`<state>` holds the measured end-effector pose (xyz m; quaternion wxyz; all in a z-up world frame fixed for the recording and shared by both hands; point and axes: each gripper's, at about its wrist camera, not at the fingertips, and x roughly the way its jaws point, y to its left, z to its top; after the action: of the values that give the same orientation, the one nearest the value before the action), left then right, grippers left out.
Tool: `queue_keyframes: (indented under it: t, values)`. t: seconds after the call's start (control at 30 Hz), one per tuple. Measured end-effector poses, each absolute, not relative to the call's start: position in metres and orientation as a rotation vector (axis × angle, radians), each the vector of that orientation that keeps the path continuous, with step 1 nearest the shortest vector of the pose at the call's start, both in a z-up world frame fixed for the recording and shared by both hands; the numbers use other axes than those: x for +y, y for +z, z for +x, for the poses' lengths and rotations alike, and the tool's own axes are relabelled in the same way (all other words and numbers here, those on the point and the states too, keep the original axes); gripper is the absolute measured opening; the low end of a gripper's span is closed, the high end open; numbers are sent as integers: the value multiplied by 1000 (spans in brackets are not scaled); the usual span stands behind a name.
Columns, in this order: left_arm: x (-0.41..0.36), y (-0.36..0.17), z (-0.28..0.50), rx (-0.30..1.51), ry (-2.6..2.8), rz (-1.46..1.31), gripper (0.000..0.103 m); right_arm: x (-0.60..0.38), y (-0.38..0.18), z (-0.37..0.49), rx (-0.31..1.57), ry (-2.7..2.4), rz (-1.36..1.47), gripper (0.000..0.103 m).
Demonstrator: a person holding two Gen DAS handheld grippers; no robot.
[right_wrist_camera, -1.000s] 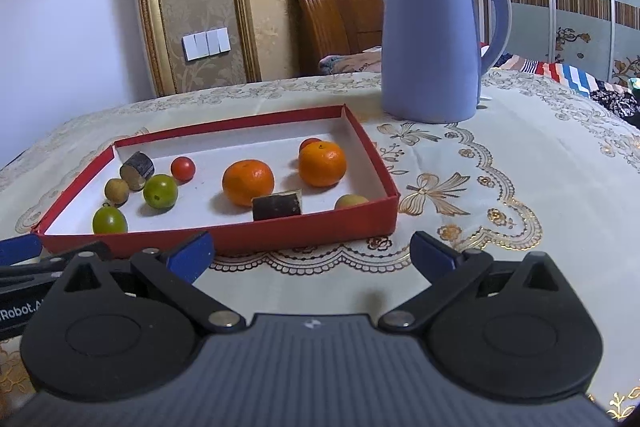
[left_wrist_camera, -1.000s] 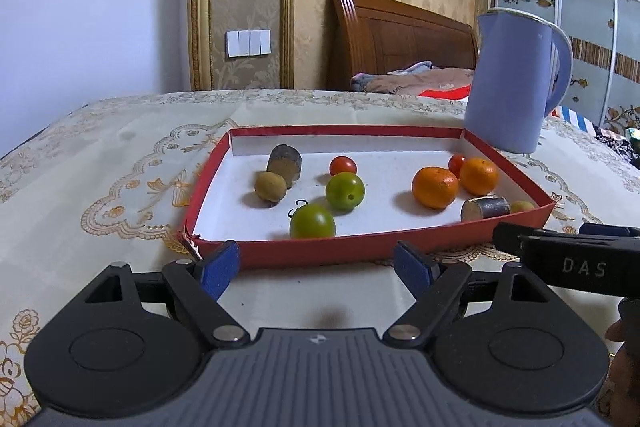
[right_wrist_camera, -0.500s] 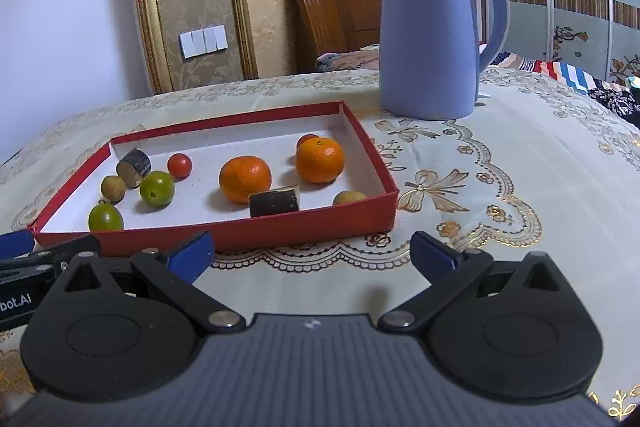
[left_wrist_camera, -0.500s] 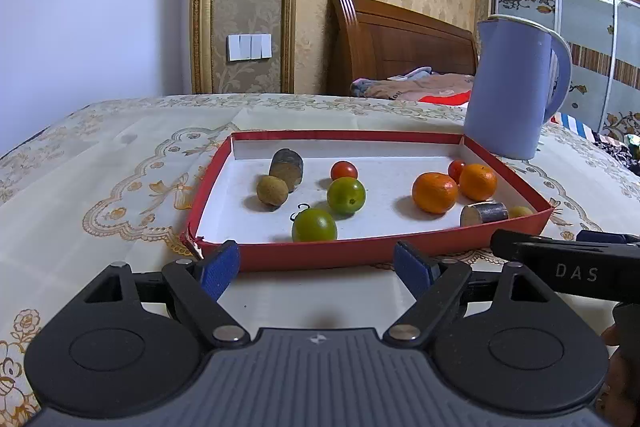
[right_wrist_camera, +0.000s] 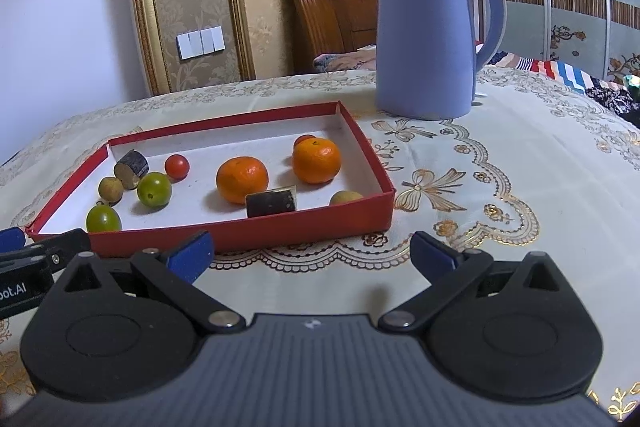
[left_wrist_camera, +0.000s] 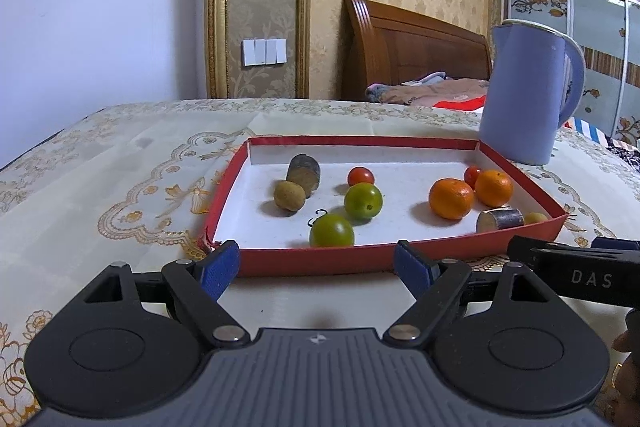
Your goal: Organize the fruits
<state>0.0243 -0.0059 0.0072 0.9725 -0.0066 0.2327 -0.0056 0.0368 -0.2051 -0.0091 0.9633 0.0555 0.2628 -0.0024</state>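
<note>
The left gripper (left_wrist_camera: 316,267) hangs with its blue fingers (left_wrist_camera: 219,269) spread wide and nothing between them, just short of the near wall of the red tray (left_wrist_camera: 360,259). The right gripper (right_wrist_camera: 312,255) is likewise open and empty, its fingers (right_wrist_camera: 190,257) before the tray's near right corner. That near wall hides the lower part of a green fruit (left_wrist_camera: 332,231), a small tan fruit (right_wrist_camera: 346,197) and a dark cylinder (right_wrist_camera: 271,203). A red tomato (right_wrist_camera: 304,139) peeks from behind an orange (right_wrist_camera: 316,161). A second orange (right_wrist_camera: 242,179) sits mid-tray. Bare counter (right_wrist_camera: 500,227) lies open to the right; the blue kettle (right_wrist_camera: 428,39) stands beyond the tray's far right corner.
</note>
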Motion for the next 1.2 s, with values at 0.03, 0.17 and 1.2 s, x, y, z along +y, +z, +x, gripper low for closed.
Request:
queue_keyframes:
  t: [0.03,0.17,1.2]
  values:
    - [-5,7,25,472,-13,-16,84,-205,-9,37,534,-4,114,103]
    - [-4,7,25,471,-10,-21,84,-206,-10,38,539,-3,117,103]
    - [-6,8,22,452,-7,-1,84,-207,-11,39,548,-1,127,103]
